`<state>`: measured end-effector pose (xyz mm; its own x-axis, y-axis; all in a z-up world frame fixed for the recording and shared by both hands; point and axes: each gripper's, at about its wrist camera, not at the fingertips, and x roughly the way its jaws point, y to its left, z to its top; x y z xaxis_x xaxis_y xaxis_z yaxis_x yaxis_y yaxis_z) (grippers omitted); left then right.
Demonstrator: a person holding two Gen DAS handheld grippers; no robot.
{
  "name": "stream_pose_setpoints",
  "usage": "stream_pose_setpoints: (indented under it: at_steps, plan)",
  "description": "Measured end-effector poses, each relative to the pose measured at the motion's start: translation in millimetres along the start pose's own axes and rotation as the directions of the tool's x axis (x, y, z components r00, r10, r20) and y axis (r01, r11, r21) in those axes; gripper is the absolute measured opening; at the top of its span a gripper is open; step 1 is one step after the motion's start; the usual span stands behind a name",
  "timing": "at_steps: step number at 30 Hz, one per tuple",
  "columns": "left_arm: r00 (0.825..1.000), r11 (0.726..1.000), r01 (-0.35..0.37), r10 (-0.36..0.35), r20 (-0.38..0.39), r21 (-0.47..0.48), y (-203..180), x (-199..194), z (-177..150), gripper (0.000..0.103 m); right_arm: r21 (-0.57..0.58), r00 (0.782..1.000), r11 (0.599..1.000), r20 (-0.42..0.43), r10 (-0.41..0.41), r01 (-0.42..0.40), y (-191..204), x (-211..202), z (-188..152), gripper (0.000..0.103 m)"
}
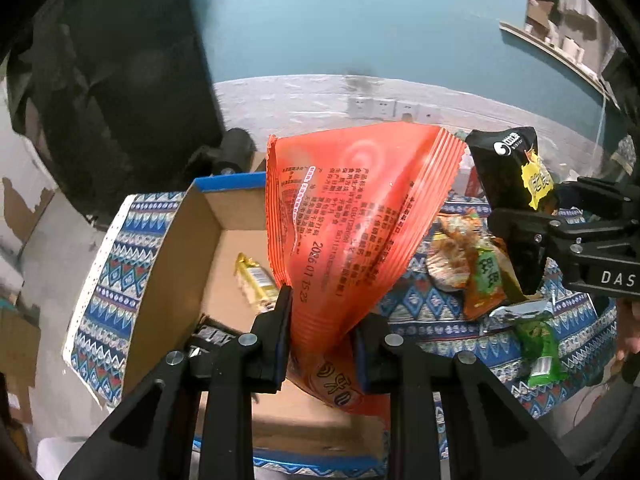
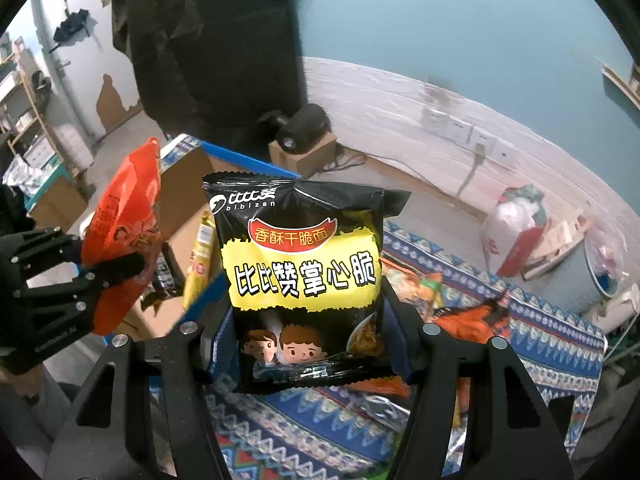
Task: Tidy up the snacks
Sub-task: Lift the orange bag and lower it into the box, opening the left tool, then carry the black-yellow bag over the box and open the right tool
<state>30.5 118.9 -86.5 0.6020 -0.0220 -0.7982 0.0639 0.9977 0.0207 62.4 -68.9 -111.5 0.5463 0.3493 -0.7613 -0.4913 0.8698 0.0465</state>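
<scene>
In the left wrist view, the left gripper (image 1: 324, 320) had its fingers closed on the lower part of an orange packet (image 1: 352, 216), which stood upright between them, above the open cardboard box (image 1: 188, 236). A small yellow bar (image 1: 254, 280) lay on the box floor. The box rested on a bench covered with a blue patterned cloth (image 1: 116, 264). To the right, the right gripper (image 1: 532, 240) held a black packet (image 1: 508, 168) above a heap of loose snacks (image 1: 476, 268) on the cloth, with a green packet (image 1: 540, 348) lying nearer the edge.

In the right wrist view, the right gripper (image 2: 308, 344) had its fingers pressed against both sides of the black packet (image 2: 304, 272), which stood upright with its yellow label facing the camera. At the left, the left gripper (image 2: 120, 276) clamped the orange packet (image 2: 124, 216) above the box (image 2: 184, 184). Orange wrappers (image 2: 476, 316) lay on the cloth (image 2: 540, 344) to the right.
</scene>
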Motion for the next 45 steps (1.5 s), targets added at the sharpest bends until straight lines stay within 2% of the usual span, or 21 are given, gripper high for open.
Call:
stream_pose_setpoints:
  at_steps: [15,24,31,37,42,45]
  plan:
    - [0.997,0.990,-0.062,0.057,-0.046,-0.128,59.6,13.7,-6.1,0.026,-0.039,0.997,0.996,-0.027,0.079,-0.080,54.7,40.5,29.1,0.062]
    - [0.992,0.980,-0.086,0.067,-0.111,-0.181,81.4,33.7,-12.9,0.027,-0.063,0.991,0.990,-0.058,0.119,-0.122,85.6,61.2,38.5,0.062]
    - [0.988,0.971,-0.114,0.087,-0.130,-0.211,94.4,30.6,-17.8,0.049,-0.058,0.985,0.986,-0.092,0.149,-0.155,96.6,77.9,40.1,0.062]
    - [0.985,0.966,-0.147,0.123,-0.121,-0.214,102.3,17.8,-19.2,0.057,-0.067,0.978,0.983,-0.129,0.163,-0.172,101.6,91.4,38.6,0.062]
    - [0.982,0.962,-0.168,0.146,-0.116,-0.214,106.3,11.9,-19.9,0.058,-0.081,0.975,0.981,-0.153,0.164,-0.178,108.7,101.1,37.0,0.062]
    - [0.981,0.962,-0.177,0.154,-0.120,-0.210,107.4,11.5,-20.9,0.061,-0.088,0.972,0.979,-0.165,0.170,-0.186,112.5,106.0,36.0,0.062]
